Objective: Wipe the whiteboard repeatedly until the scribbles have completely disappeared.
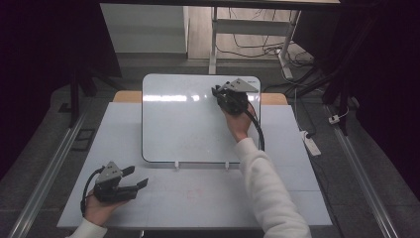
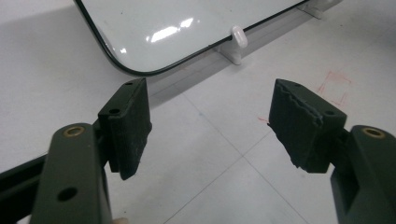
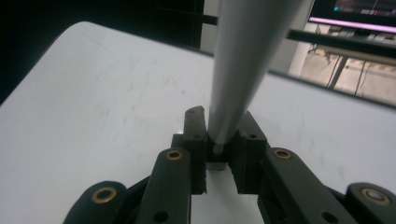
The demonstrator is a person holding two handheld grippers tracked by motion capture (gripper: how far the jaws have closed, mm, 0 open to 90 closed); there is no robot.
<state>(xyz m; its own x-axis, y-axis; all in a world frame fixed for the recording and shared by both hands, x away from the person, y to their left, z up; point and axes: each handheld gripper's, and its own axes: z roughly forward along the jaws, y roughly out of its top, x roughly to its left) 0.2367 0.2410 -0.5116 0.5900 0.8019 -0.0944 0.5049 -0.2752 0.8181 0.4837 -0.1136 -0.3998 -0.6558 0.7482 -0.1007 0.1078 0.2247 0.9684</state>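
Left tool [image 1: 134, 177]: held low at the person's near left of the surface [image 1: 198, 198], jaws spread wide with nothing between them; the grey three-cornered plate sits on top and the cable loops back toward the hand.
Ahead of left tool: in the left gripper view the rounded near corner of the whiteboard [image 2: 154, 28] lies beyond the jaws, apart from them, with a small white clip [image 2: 239, 37] on its edge just ahead and to the right.
Under left tool: bare pale surface with thin seams; faint red marks [image 2: 337, 84] lie beyond the right jaw.
Right tool [image 1: 224, 95]: over the far right part of the whiteboard [image 1: 188, 119], jaws drawn narrow and closed on the end of a grey tapered rod [image 3: 243, 70].
Rod relative to right tool: in the right gripper view it rises from between the jaws and widens toward the top edge; what it is I cannot tell.
Below right tool: the white board face, with faint smudges, spreads to both sides of the jaws.
Right hand [image 1: 238, 124]: behind the right tool, white sleeve [image 1: 270, 193] trailing back toward the person.
Beyond right tool: a lit screen [image 3: 355, 14] at the upper right, well apart.
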